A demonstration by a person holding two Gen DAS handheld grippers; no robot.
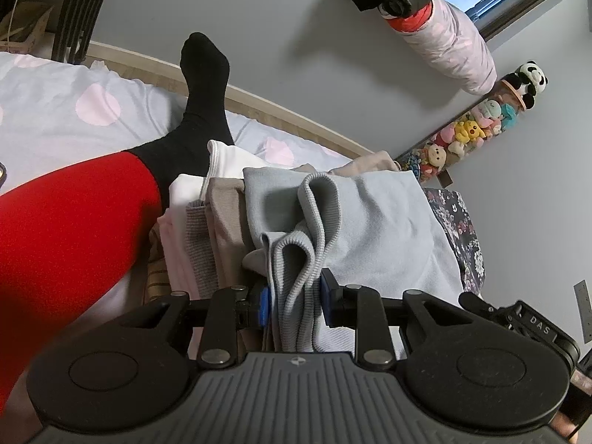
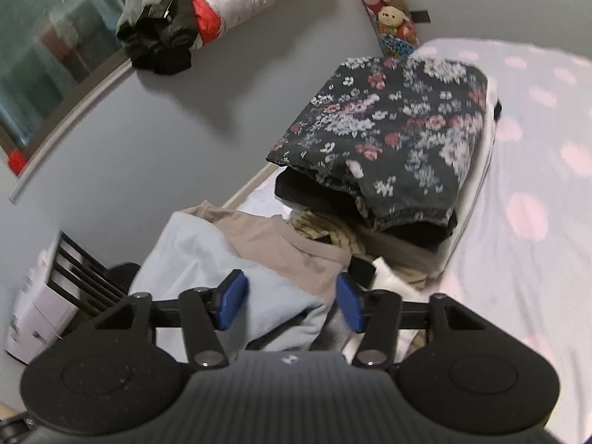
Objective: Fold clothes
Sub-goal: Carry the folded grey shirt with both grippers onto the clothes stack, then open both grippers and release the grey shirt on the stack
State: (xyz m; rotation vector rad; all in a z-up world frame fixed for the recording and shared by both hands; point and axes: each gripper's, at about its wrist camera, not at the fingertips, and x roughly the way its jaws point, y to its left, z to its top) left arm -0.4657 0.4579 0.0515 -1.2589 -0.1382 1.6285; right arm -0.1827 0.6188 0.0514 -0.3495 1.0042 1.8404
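Sweatshirt, pale blue cotton knit with ribbed hem (image 1: 373, 218), lay draped over a pile of folded clothes (image 1: 207, 229) on the polka-dot bed (image 1: 55, 111). Left tongs (image 1: 296, 301) were clenched on a bunched fold of its ribbed edge. Right tongs (image 2: 292, 303) stood released, pads apart, straddling the pale blue cloth without pressing it. Fabric judged soft, light, limp; thick ribbing gives the surest hold, best taken at two edge corners. Long axis appeared to run away from the left tongs toward the wall (image 1: 296, 37), though bunching made this uncertain.
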